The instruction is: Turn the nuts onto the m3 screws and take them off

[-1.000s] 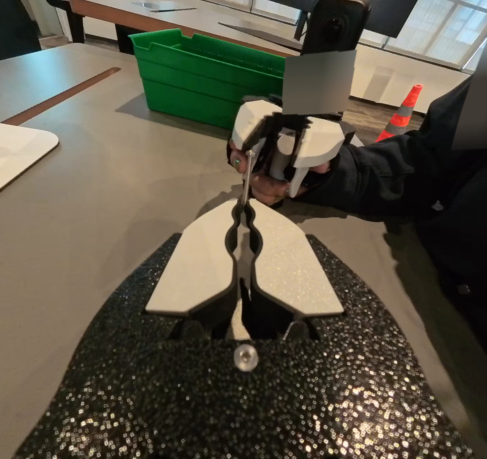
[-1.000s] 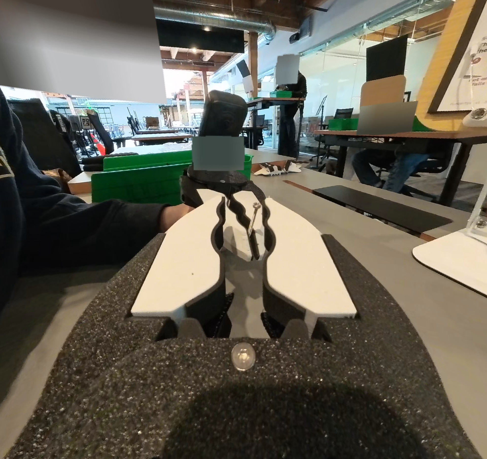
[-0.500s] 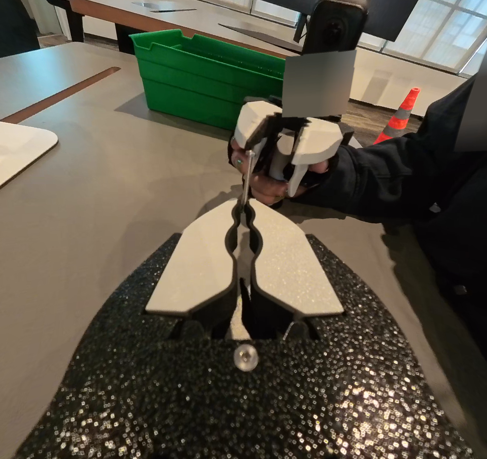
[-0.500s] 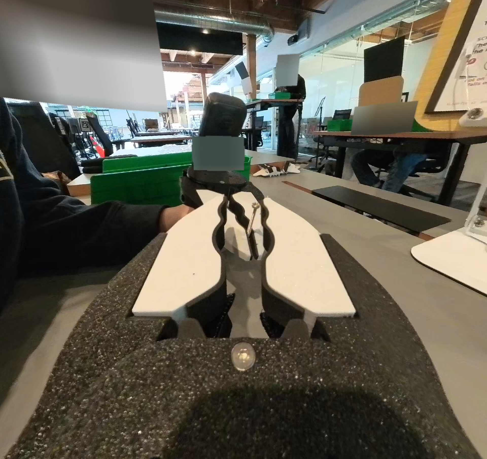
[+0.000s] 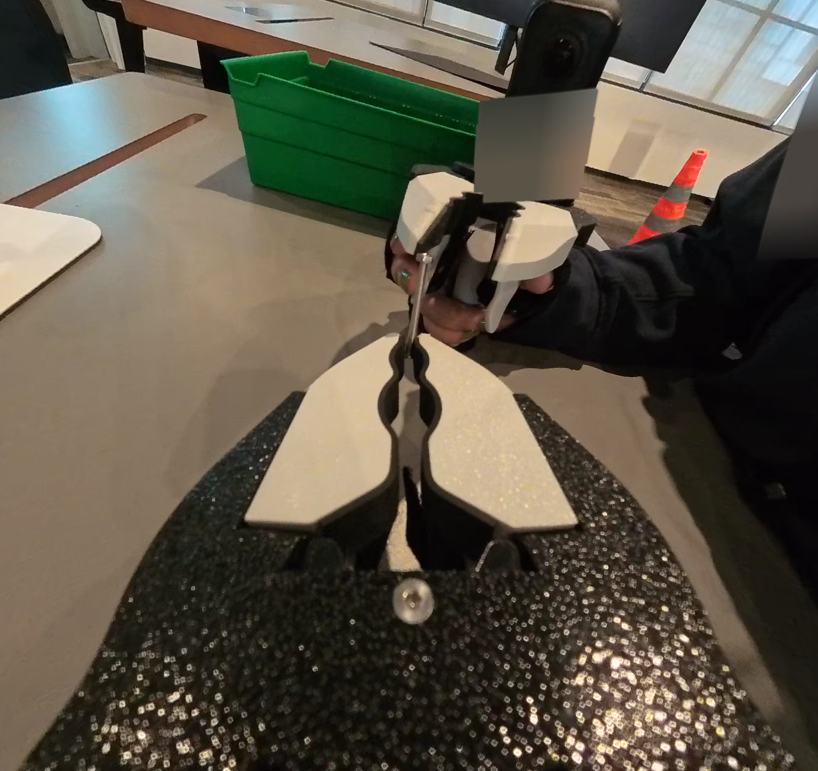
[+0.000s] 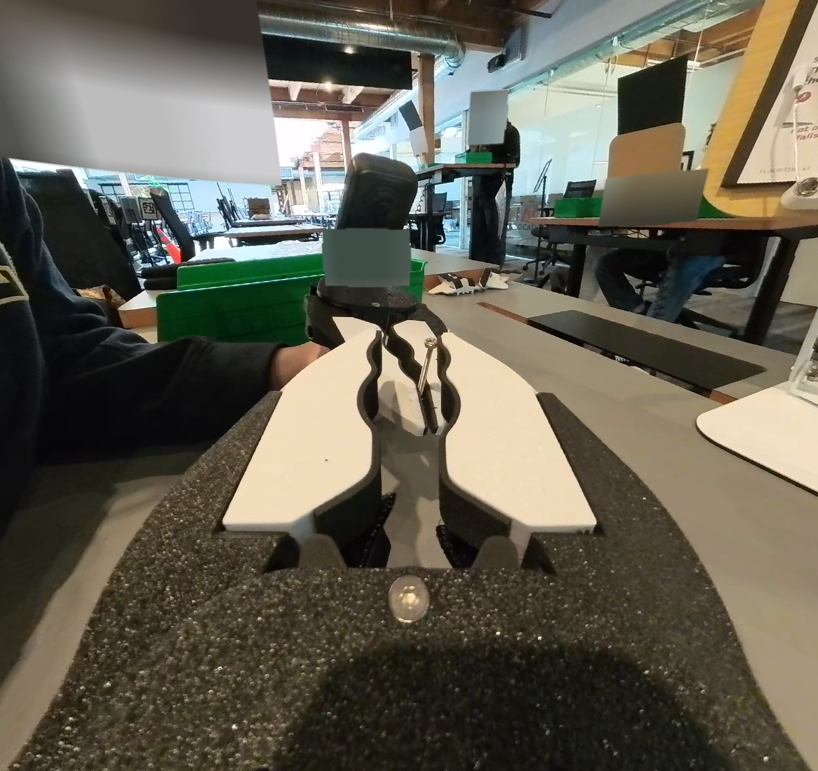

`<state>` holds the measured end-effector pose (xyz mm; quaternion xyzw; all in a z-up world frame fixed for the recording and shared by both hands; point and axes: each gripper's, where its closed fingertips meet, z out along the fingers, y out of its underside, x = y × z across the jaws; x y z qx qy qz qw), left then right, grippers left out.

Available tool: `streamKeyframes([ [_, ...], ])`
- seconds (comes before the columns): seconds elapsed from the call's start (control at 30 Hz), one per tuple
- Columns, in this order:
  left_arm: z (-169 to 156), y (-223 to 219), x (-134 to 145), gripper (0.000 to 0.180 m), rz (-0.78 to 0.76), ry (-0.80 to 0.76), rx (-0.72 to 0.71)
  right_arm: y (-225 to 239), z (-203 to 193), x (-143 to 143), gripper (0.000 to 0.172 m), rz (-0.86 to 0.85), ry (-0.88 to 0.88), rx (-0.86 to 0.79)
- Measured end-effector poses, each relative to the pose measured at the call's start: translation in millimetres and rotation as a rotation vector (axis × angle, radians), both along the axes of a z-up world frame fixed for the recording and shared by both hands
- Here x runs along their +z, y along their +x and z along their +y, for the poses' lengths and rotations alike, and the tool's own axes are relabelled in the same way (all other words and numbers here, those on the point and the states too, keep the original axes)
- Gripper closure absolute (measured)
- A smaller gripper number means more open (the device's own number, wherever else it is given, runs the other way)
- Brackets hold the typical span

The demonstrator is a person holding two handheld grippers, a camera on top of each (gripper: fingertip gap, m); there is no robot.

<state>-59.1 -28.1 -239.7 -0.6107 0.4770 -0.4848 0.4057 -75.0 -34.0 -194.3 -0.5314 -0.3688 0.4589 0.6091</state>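
Note:
A long thin silver screw stands up from my left gripper, which is shut on its lower end. The screw's head is at the top, close to one white finger of my right gripper. In the right wrist view my right gripper is open. The screw and the left gripper's fingers stand between its pads, with the screw nearer the right pad. I cannot tell whether that pad touches the screw. I cannot make out a nut.
Both grippers are over a grey table. A green bin stands behind them and also shows in the right wrist view. A white pad and a black mat lie nearby. An orange cone stands on the floor. Left tips to right tips: about 5 cm.
The right gripper's fingers have closed in slightly around the screw and the left fingertips. The left gripper keeps its hold on the screw. Both have barely moved.

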Motion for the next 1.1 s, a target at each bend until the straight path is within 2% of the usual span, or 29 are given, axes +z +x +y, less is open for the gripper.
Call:
streamKeyframes([
  [0.2, 2, 0, 0, 0.178, 0.002, -0.008, 0.01, 0, 0, 0, 0.149, 0.002, 0.0, 0.004],
  [0.3, 4, -2, 1, 0.178, -0.008, -0.024, 0.02, -1, -3, 0, 0.155, -0.004, 0.011, 0.018],
  [0.6, -4, 1, -2, 0.178, 0.008, -0.012, -0.027, 0, 3, 0, 0.15, -0.003, -0.003, -0.023],
  [1.1, -10, 2, -2, 0.178, 0.014, 0.009, -0.062, -4, 5, -5, 0.166, -0.05, 0.009, -0.05],
])
